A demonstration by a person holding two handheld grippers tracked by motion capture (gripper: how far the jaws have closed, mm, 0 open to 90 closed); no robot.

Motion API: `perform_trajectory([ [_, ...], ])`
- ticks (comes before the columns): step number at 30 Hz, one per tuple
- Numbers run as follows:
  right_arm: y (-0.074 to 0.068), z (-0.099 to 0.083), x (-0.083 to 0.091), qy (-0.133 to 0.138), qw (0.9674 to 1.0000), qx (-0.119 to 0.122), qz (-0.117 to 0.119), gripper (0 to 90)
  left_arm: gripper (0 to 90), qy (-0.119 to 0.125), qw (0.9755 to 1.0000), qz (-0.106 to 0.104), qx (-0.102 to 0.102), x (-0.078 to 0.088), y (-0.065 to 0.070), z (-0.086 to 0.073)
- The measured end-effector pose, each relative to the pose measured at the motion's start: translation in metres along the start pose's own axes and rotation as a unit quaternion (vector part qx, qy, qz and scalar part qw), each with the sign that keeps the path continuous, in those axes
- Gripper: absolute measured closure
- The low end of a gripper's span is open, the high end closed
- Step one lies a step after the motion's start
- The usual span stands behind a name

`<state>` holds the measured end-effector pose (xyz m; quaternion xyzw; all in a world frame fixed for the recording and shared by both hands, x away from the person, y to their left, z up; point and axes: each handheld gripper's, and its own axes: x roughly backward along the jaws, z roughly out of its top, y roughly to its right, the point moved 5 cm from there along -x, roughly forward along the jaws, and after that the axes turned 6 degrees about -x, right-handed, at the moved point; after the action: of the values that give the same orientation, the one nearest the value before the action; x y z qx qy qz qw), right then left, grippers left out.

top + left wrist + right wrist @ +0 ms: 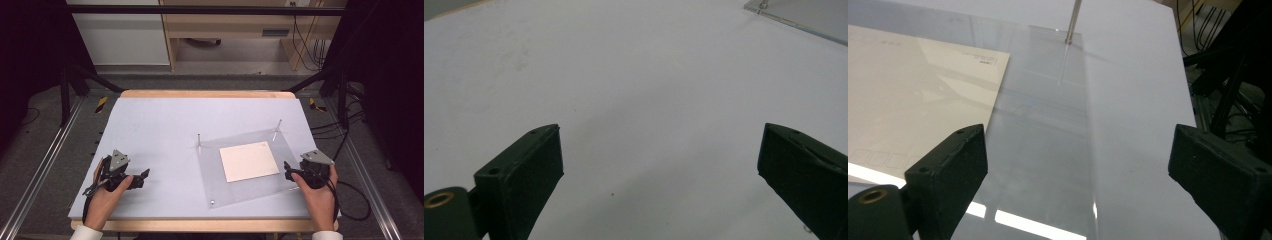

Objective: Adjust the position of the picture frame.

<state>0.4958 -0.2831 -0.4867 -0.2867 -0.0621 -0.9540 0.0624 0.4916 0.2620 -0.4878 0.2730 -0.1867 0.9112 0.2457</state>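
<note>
A cream card [248, 161] lies flat on a clear plate [240, 192] at the right half of the tabletop [150, 125], with two thin pins [199, 141] standing at the plate's far corners. The right tongs [287, 170] rest at the plate's right edge, released and holding nothing. The left tongs [142, 176], also released, sit well apart on bare tabletop.

Cream card [248, 161] on clear plate [247, 192]; pale lilac table [150, 125]; black, perhaps dark-green fingers [521, 175].
</note>
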Motion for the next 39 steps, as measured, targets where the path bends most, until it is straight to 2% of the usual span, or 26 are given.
perform_trajectory([
  [3, -0.004, 0.0, -0.001, -0.002, 0.9998, 0.02, -0.006, 12.8, 4.1, 0.0, 1.0, 0.001, -0.007, 0.0, 0.003, 0.001],
  [8, -0.007, 0.001, 0.0, 0.001, 0.9993, 0.034, -0.014, 14.6, 4.7, 0.0, 0.9998, -0.002, -0.019, -0.002, 0.012, 0.004],
  [14, -0.013, 0.007, 0.007, 0.003, 0.9977, 0.062, -0.025, 16.9, 5.4, -0.017, 0.998, 0.008, -0.061, -0.006, 0.024, 0.007],
  [19, -0.017, 0.009, 0.008, 0.004, 0.9976, 0.066, -0.023, 15.1, 5.4, -0.008, 0.9971, 0.003, -0.076, -0.01, 0.031, 0.018],
  [22, -0.027, 0.017, 0.008, -0.003, 0.9975, 0.07, -0.003, 12.9, 5.4, 0.0, 0.9975, -0.022, -0.067, -0.014, 0.037, 0.033],
  [25, -0.035, 0.026, 0.007, -0.012, 0.9965, 0.082, 0.014, 13.9, 6.5, -0.005, 0.9954, -0.048, -0.083, -0.02, 0.043, 0.053],
  [26, -0.041, 0.033, 0.005, -0.028, 0.9949, 0.088, 0.04, 16.2, 9.5, 0.0, 0.9944, -0.058, -0.088, -0.023, 0.046, 0.061],
  [27, -0.041, 0.033, 0.005, -0.028, 0.9949, 0.088, 0.04, 16.2, 9.5, 0.001, 0.994, -0.067, -0.087, -0.026, 0.047, 0.069],
  [29, -0.045, 0.041, 0.001, -0.049, 0.9915, 0.102, 0.065, 16.6, 9.3, 0.011, 0.9934, -0.087, -0.074, -0.035, 0.052, 0.084],
  [30, -0.047, 0.045, -0.002, -0.05, 0.9905, 0.109, 0.068, 16.6, 8.9, 0.011, 0.9931, -0.091, -0.073, -0.041, 0.053, 0.093],
  [31, -0.049, 0.053, -0.007, -0.06, 0.9881, 0.116, 0.081, 19.9, 8.5, 0.012, 0.993, -0.091, -0.074, -0.044, 0.054, 0.097],
  [33, -0.049, 0.057, -0.011, -0.067, 0.9869, 0.116, 0.09, 20.0, 8.2, 0.018, 0.9919, -0.104, -0.07, -0.054, 0.058, 0.109],
  [36, -0.047, 0.061, -0.019, -0.075, 0.9857, 0.113, 0.1, 24.9, 8.1, 0.022, 0.9907, -0.112, -0.074, -0.063, 0.064, 0.117],
  [37, -0.044, 0.062, -0.026, -0.088, 0.9843, 0.108, 0.109, 26.3, 8.2, 0.021, 0.99, -0.117, -0.077, -0.067, 0.067, 0.118],
  [38, -0.044, 0.062, -0.026, -0.088, 0.9843, 0.108, 0.109, 26.3, 8.2, 0.017, 0.9894, -0.12, -0.081, -0.071, 0.069, 0.12],
  [39, -0.04, 0.063, -0.033, -0.1, 0.9823, 0.109, 0.114, 26.6, 8.2, 0.014, 0.9889, -0.122, -0.084, -0.075, 0.071, 0.121],
])
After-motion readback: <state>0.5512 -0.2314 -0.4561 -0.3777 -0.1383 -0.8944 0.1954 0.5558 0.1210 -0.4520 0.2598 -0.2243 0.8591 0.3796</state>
